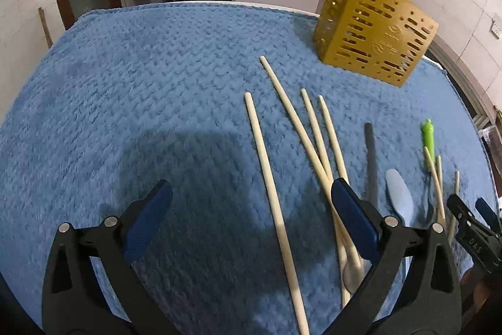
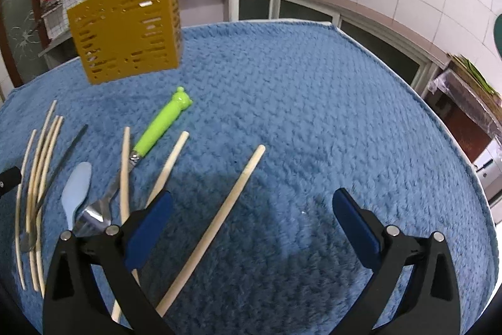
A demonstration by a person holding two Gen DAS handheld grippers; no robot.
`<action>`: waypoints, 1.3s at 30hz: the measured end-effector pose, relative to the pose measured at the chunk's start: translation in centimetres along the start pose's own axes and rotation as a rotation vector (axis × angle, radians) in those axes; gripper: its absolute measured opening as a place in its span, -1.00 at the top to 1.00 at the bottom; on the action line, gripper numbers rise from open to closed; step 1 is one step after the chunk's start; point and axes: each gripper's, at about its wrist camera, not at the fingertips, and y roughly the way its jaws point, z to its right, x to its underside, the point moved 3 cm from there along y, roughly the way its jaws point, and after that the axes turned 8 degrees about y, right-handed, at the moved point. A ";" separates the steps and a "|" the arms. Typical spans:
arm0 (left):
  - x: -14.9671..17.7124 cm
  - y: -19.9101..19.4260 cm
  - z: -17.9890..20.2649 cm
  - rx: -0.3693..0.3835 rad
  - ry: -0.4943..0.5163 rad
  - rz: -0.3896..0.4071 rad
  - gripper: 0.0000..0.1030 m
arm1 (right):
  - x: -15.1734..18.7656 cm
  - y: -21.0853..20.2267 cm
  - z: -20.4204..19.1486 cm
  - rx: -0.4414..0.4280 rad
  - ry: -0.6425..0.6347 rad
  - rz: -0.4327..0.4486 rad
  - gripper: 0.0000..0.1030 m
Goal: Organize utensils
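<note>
Left wrist view: the left gripper [image 1: 251, 206] has its fingers spread and empty; one chopstick [image 1: 272, 203] lies between them, three more chopsticks [image 1: 313, 146] by the right finger. The yellow holder [image 1: 373, 30] stands beyond, to the right.

Right wrist view: the right gripper [image 2: 252, 209] is likewise released; one chopstick [image 2: 219, 225] lies between its fingers, a green-handled fork [image 2: 157, 127] and blue spoon [image 2: 77, 187] lie to the left on the blue-covered surface [image 2: 313, 115].

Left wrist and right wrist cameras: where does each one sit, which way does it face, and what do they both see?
Left wrist: sits on the left gripper, looking forward over the blue cloth at wooden chopsticks; its own open fingers show, and the right gripper at right.
Right wrist: sits on the right gripper, facing the cloth and a single chopstick; its own open fingers show.
Shared: yellow utensil holder, green-handled fork, light blue spoon.
</note>
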 end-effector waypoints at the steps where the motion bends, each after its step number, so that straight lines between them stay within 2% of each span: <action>1: -0.2 0.1 0.0 0.001 -0.001 -0.003 -0.83 | 0.0 0.3 -0.1 -0.006 0.008 -0.012 -0.93; 4: -0.7 0.6 0.1 0.021 0.004 -0.021 -0.60 | -0.1 0.7 0.2 -0.013 0.037 -0.035 -0.90; 5: -0.9 0.9 0.2 0.024 0.008 -0.029 -0.44 | -0.2 0.8 0.3 -0.017 0.047 -0.040 -0.88; 6: -1.0 1.1 0.3 0.024 0.013 -0.044 -0.27 | -0.2 1.0 0.4 -0.027 0.060 -0.051 -0.73; 7: -1.1 1.4 0.4 0.021 0.016 -0.059 -0.21 | -0.3 1.2 0.5 -0.031 0.069 -0.058 -0.57; 8: -1.1 1.5 0.4 0.008 0.020 -0.061 -0.16 | -0.3 1.2 0.6 -0.031 0.073 -0.056 -0.56; 9: -1.1 1.5 0.5 0.002 0.027 -0.059 -0.15 | -0.4 1.2 0.6 -0.028 0.075 -0.056 -0.39; 11: -1.1 1.5 0.7 -0.008 0.041 -0.064 -0.08 | -0.6 1.2 0.6 -0.030 0.077 -0.064 -0.27; 12: -1.2 1.6 0.8 -0.020 0.045 -0.068 0.00 | -0.7 1.2 0.4 -0.031 0.075 -0.066 -0.16; 13: -1.3 1.7 0.8 -0.026 0.047 -0.072 0.04 | -0.8 1.2 0.2 -0.037 0.070 -0.068 0.04; 15: -1.7 2.0 0.6 -0.031 0.048 -0.083 0.11 | -0.8 1.1 -0.1 -0.037 0.070 -0.081 0.15; 16: -1.9 2.0 0.6 -0.033 0.049 -0.086 0.17 | -0.9 1.1 -0.5 -0.044 0.062 -0.088 0.30; 17: -2.1 2.1 0.7 -0.034 0.055 -0.090 0.32 | -0.9 1.1 -0.7 -0.046 0.057 -0.095 0.35; 18: -2.3 2.3 0.7 -0.033 0.058 -0.096 0.38 | -1.0 1.2 -0.9 -0.044 0.052 -0.101 0.41; 26: -3.2 2.8 1.2 -0.054 0.087 -0.128 0.55 | -1.9 1.7 -1.5 -0.051 0.021 -0.149 0.58; 28: -3.4 2.9 1.2 -0.046 0.097 -0.131 0.66 | -2.3 2.0 -1.6 -0.059 0.011 -0.156 0.73; 33: -3.9 3.2 1.0 -0.034 0.097 -0.148 0.74 | -3.2 2.7 -2.1 -0.067 -0.002 -0.178 0.80; 39: -4.2 3.4 0.9 -0.024 0.101 -0.160 0.84 | -4.4 3.6 -1.3 -0.139 0.040 -0.226 0.86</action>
